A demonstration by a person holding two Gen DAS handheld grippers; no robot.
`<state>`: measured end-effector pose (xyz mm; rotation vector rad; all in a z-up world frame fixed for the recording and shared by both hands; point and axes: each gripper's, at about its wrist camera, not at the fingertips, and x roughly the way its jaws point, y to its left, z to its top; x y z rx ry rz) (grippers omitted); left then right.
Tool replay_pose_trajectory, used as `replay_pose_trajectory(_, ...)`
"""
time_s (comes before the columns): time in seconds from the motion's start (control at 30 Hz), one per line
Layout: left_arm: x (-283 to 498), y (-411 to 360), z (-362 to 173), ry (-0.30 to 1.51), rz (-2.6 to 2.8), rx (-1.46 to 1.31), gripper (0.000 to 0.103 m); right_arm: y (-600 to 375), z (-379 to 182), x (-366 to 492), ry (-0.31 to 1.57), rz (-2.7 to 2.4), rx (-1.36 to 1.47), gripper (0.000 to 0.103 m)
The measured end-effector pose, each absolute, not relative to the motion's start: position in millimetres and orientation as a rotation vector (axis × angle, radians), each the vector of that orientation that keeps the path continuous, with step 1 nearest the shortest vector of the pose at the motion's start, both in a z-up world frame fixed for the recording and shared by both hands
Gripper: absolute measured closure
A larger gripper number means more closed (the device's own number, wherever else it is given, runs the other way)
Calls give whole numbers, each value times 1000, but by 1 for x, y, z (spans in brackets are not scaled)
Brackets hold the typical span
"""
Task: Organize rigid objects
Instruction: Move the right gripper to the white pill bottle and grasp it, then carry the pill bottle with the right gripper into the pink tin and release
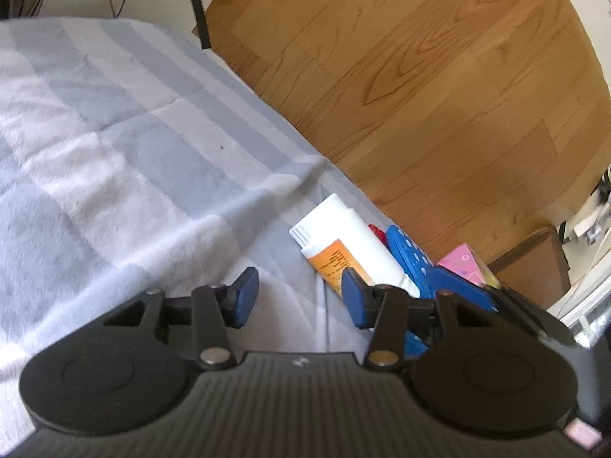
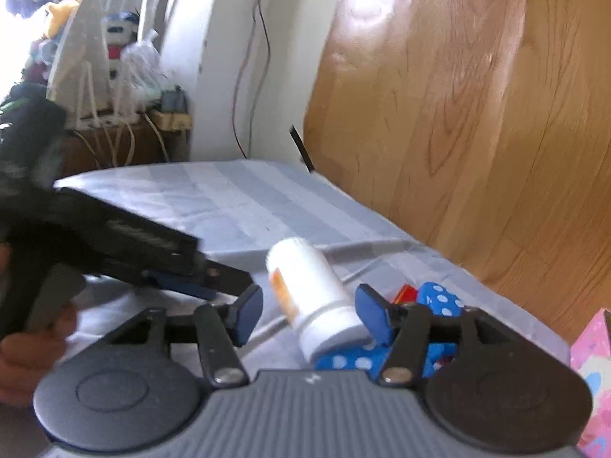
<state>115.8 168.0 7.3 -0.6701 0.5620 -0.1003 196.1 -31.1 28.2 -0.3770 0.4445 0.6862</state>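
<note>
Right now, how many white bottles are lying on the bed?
1. The white bottle lies on the checked blanket near its edge, leaning on a blue dotted thing. More could be hidden under that pile.

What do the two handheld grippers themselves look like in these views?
Both match. The left gripper and the right gripper each have a ribbed dark grey body, two round black discs, black linkage arms with silver rivets, and flat dark blue finger pads. No cables or sleeves show.

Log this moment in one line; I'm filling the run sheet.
left tongs: open, empty | right tongs: open around white bottle | bottle: lying on checked cloth, against blue dotted item
</note>
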Motion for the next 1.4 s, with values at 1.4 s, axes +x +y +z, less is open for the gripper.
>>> replay_pose_trajectory(1.4, 63, -113, 11, 702, -815, -169, 29, -320, 5, 2, 517, 387, -213, 42)
